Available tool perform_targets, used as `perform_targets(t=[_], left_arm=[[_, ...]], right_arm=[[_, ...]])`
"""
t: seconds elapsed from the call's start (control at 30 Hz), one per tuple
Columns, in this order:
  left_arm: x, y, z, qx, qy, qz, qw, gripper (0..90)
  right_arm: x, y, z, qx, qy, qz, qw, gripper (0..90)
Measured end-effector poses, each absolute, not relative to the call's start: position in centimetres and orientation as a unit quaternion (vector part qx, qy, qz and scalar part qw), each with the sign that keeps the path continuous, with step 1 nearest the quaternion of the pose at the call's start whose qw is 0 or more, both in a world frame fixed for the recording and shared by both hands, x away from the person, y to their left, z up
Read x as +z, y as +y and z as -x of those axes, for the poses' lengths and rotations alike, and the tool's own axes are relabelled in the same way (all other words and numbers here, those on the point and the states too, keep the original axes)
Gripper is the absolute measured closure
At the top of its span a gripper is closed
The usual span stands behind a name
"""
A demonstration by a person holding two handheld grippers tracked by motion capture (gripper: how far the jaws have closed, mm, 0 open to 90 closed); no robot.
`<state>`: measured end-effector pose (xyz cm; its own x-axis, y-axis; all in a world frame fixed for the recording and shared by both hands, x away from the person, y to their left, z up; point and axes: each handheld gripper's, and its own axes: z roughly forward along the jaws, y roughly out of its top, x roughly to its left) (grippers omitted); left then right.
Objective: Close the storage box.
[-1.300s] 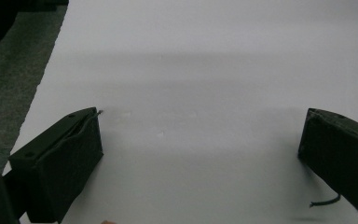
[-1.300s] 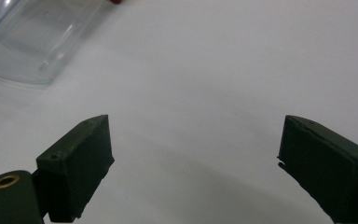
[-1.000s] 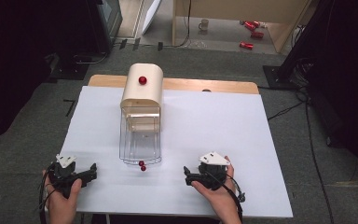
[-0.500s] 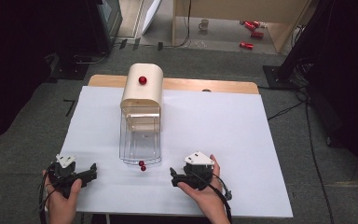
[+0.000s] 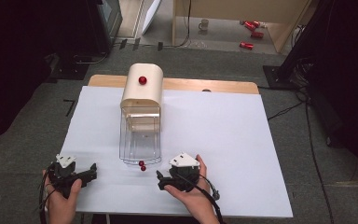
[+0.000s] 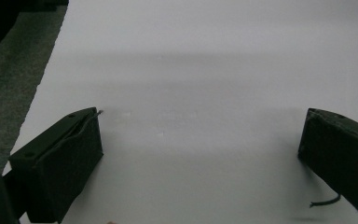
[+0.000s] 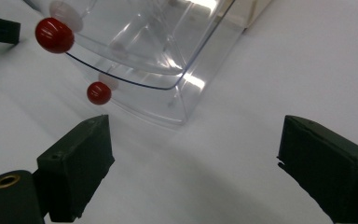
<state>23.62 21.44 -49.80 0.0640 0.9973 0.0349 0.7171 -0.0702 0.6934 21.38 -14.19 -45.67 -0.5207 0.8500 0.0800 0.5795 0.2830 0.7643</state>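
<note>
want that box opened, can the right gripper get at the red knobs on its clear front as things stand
Probably yes. The right gripper sits just beside the red knobs, its jaws wide open, with only bare white table between them and the clear box.

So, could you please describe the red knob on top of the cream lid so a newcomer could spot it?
On the white table stands a clear container with a cream lid. The red knob sits on that lid, alone, unlike the two red knobs at the container's near end.
</note>
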Motion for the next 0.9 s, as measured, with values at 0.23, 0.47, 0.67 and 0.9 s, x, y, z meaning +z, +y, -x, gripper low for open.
perform_targets(t=[0.23, 0.47, 0.67, 0.9], left_arm=[[-49.8, 21.4, -23.6, 0.267, 0.63, -0.681, 0.262, 0.0], [-49.8, 21.4, -23.6, 0.267, 0.629, -0.681, 0.262, 0.0], [-49.8, 21.5, -23.6, 0.267, 0.629, -0.681, 0.261, 0.0], [-49.8, 21.4, -23.6, 0.267, 0.629, -0.681, 0.261, 0.0]], right_arm=[[-45.3, -13.2, -21.2, 0.394, 0.783, -0.449, 0.173, 9.7], [-45.4, -12.3, -20.8, 0.394, 0.789, -0.441, 0.168, 9.7], [-45.5, -11.5, -20.6, 0.396, 0.792, -0.436, 0.162, 9.7], [-45.7, -10.6, -20.4, 0.395, 0.798, -0.428, 0.157, 9.7]])
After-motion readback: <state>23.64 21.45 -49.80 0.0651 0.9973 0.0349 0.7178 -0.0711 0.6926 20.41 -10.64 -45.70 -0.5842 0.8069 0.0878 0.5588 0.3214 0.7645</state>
